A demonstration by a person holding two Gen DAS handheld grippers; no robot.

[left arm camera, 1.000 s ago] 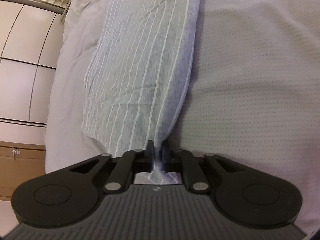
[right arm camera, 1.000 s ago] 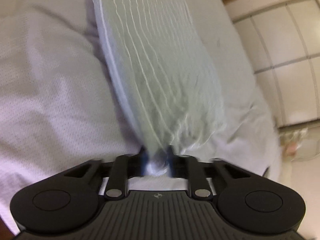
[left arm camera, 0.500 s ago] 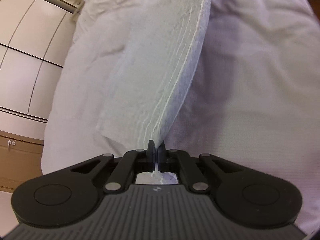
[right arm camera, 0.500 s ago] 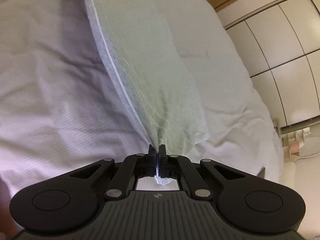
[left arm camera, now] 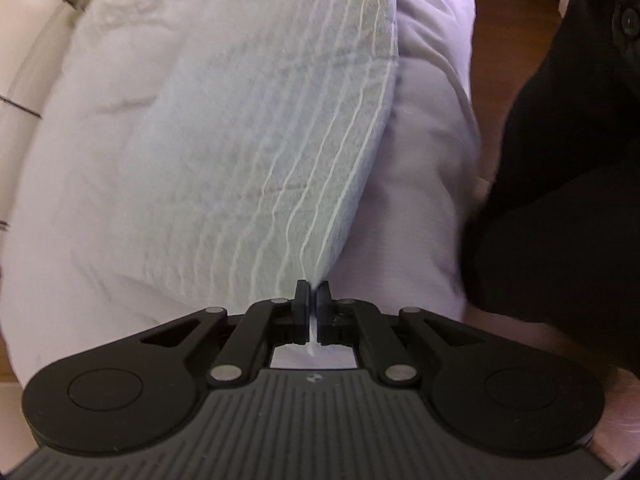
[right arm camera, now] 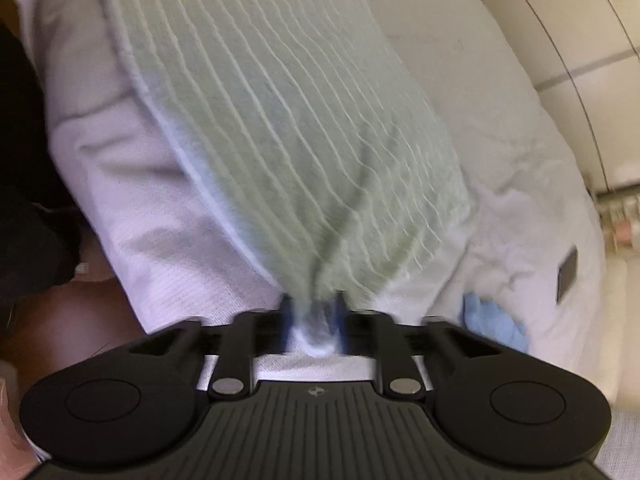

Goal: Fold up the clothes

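Note:
A pale green garment with thin white stripes (left arm camera: 280, 128) stretches away from both grippers over a white bedcover (left arm camera: 100, 200). My left gripper (left arm camera: 312, 294) is shut on one corner of it, the fabric pinched thin between the jaws. In the right wrist view the same striped garment (right arm camera: 288, 128) fans out from my right gripper (right arm camera: 312, 312), which is shut on a bunched corner, with the jaws held a little apart by the cloth. This view is blurred by motion.
A person in dark clothing (left arm camera: 560, 160) stands at the bed's edge beside a wooden floor (left arm camera: 512, 12). On the bedcover (right arm camera: 500, 160) lie a light blue cloth (right arm camera: 494, 326) and a small dark flat object (right arm camera: 567, 274). White cupboard doors (right arm camera: 592, 48) stand beyond the bed.
Both grippers have swung with the garment still held. It has turned from nearly edge-on to broad face-on. The person and the floor have come into view.

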